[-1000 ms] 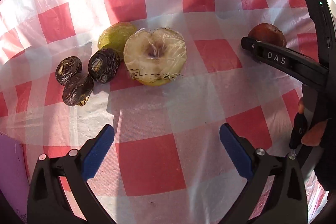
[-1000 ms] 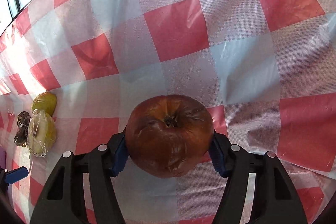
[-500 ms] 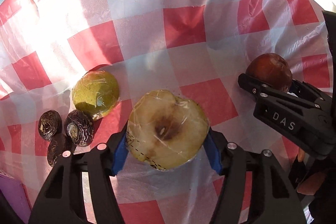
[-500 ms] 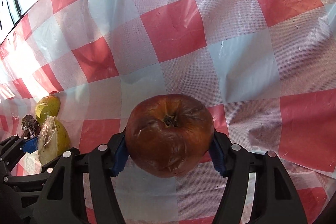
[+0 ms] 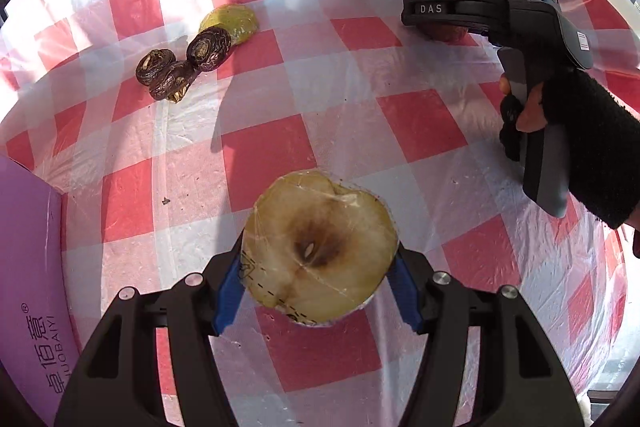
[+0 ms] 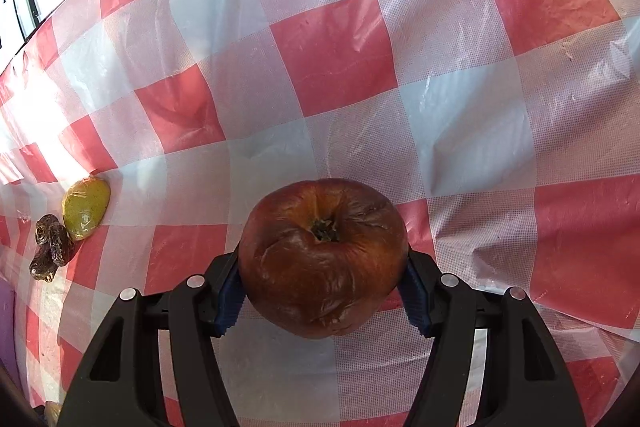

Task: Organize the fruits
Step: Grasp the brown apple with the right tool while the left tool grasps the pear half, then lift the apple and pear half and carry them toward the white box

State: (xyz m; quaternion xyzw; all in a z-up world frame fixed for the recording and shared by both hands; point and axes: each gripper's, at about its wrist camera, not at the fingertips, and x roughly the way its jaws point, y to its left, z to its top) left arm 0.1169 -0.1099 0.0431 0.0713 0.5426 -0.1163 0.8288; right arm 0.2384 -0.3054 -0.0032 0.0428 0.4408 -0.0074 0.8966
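The cut apple half (image 5: pixel 320 247), wrapped in film, sits clamped between the blue pads of the left gripper (image 5: pixel 316 291), lifted above the checked tablecloth (image 5: pixel 344 131). The right gripper (image 6: pixel 322 291) grips a wrinkled brown apple (image 6: pixel 322 255). Farther off lie three dark dried fruits (image 5: pixel 180 67) touching a wrapped green fruit half (image 5: pixel 232 23).

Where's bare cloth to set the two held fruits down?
The widest bare stretch of checked cloth lies between the dark dried fruits with the green half on one side and the right gripper holding the brown apple on the other. That fruit cluster is crowded, and the purple box blocks the near-left edge.
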